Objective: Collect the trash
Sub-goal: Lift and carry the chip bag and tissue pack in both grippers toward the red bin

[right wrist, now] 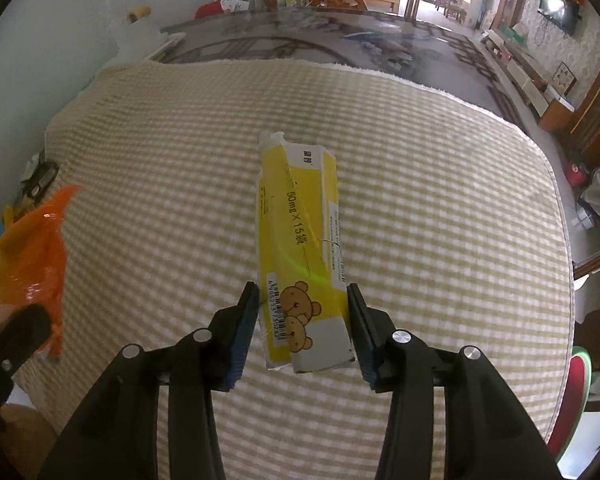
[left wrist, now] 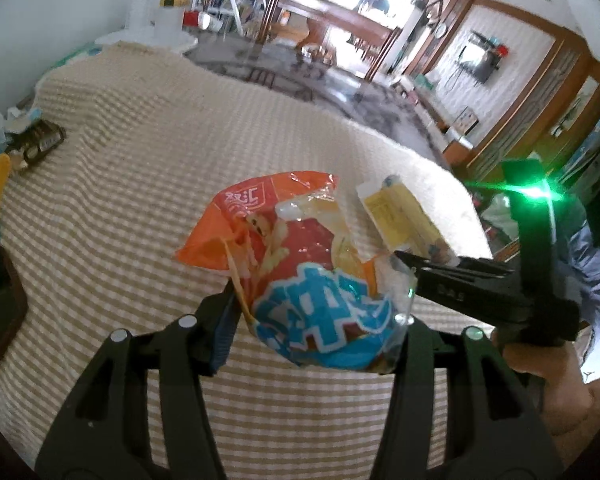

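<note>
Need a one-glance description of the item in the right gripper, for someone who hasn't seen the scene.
Start at the beige checked cloth that covers the big table. Over its middle, the right gripper holds a flattened yellow carton by its near end. No other item here looks like it: a long yellow and white box with cartoon bears and a barcode, unlike the crinkly orange snack bag in the left gripper.

On the yellow carton [right wrist: 300,248], "50mg × 15袋" is printed in dark characters along its length. A white rectangle near its far end carries two characters that cannot be made out. A barcode with a row of digits, too small to be read, is set beside two cartoon bears at the near end. On the orange snack bag [left wrist: 300,272], large blue-and-white Chinese characters are shown, crumpled and illegible.
</note>
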Demonstrator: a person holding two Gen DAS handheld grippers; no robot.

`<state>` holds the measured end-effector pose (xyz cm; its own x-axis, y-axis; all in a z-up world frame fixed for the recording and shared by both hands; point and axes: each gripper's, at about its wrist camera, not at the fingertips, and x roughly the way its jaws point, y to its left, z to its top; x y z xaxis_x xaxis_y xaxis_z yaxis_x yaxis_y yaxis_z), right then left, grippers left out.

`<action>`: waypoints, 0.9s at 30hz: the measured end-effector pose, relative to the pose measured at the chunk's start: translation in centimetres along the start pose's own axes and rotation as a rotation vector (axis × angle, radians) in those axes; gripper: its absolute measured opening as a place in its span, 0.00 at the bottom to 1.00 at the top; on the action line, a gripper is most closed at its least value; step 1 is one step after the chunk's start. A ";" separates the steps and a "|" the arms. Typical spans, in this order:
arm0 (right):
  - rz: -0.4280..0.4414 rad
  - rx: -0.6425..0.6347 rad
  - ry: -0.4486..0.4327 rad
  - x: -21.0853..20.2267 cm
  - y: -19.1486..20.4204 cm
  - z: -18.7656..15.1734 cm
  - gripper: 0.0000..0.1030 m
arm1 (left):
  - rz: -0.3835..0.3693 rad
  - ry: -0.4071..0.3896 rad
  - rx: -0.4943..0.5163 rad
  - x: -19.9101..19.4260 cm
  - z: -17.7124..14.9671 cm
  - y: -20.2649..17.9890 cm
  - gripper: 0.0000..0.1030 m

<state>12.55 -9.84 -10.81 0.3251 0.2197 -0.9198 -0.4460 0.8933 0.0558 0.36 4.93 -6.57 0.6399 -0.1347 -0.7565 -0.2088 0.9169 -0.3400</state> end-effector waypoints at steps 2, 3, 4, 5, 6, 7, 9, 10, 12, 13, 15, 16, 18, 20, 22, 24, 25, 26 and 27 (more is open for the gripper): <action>0.006 0.005 0.016 0.3 0.1 -0.2 0.46 | -0.018 0.038 -0.020 0.7 -0.2 0.3 0.47; 0.013 0.009 0.024 0.5 0.1 -0.3 0.47 | -0.025 0.058 -0.033 1.1 -0.3 0.4 0.47; 0.020 0.013 0.028 0.6 0.2 -0.3 0.52 | -0.027 0.071 -0.043 1.3 -0.4 0.6 0.47; 0.025 0.020 0.027 0.6 0.2 -0.3 0.59 | -0.028 0.085 -0.054 1.6 -0.4 0.8 0.48; 0.030 0.028 0.023 0.6 0.2 -0.2 0.63 | -0.030 0.094 -0.062 1.8 -0.5 1.0 0.50; 0.035 0.035 0.019 0.5 0.2 -0.2 0.66 | -0.033 0.100 -0.066 1.9 -0.6 1.0 0.50; 0.039 0.048 0.014 0.5 0.2 0.1 0.66 | -0.034 0.116 -0.066 2.1 -0.8 0.9 0.58; 0.039 0.052 0.011 0.4 0.1 0.2 0.66 | -0.025 0.124 -0.066 2.3 -0.9 0.9 0.63; 0.030 0.050 0.012 0.7 0.2 0.7 0.66 | -0.035 0.143 -0.095 2.7 -1.1 1.3 0.67; 0.019 0.042 0.018 1.0 0.4 1.0 0.66 | -0.041 0.148 -0.115 2.8 -1.1 1.6 0.67; 0.001 0.033 0.027 1.5 0.5 1.2 0.66 | -0.044 0.134 -0.162 2.5 -1.2 2.5 0.67; -0.003 0.035 0.031 1.8 0.5 1.3 0.66 | -0.039 0.122 -0.175 2.3 -1.2 2.8 0.67; -0.003 0.048 0.042 2.4 0.3 1.3 0.66 | -0.019 0.088 -0.204 1.9 -1.1 3.5 0.68; -0.008 0.051 0.047 2.7 0.2 1.2 0.59 | -0.012 0.086 -0.214 2.0 -1.1 3.8 0.68; -0.024 0.026 0.028 2.3 0.3 0.9 0.42 | -0.017 0.099 -0.211 2.3 -1.4 3.6 0.68; -0.012 0.023 0.018 1.8 0.3 0.5 0.42 | -0.016 0.112 -0.196 2.8 -1.6 3.3 0.68; -0.001 0.025 0.012 1.5 0.2 0.2 0.41 | -0.012 0.114 -0.189 3.0 -1.7 3.2 0.68; 0.009 0.026 0.001 1.0 0.1 -0.2 0.41 | -0.010 0.117 -0.184 3.3 -1.4 3.0 0.67; 0.015 0.027 -0.008 0.5 0.1 -0.5 0.41 | -0.009 0.117 -0.182 3.5 -1.5 3.0 0.66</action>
<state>12.25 -9.87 -11.51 0.3252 0.2366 -0.9156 -0.4283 0.9000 0.0805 0.82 6.68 -11.07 0.5542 -0.1948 -0.8093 -0.3409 0.8338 -0.4342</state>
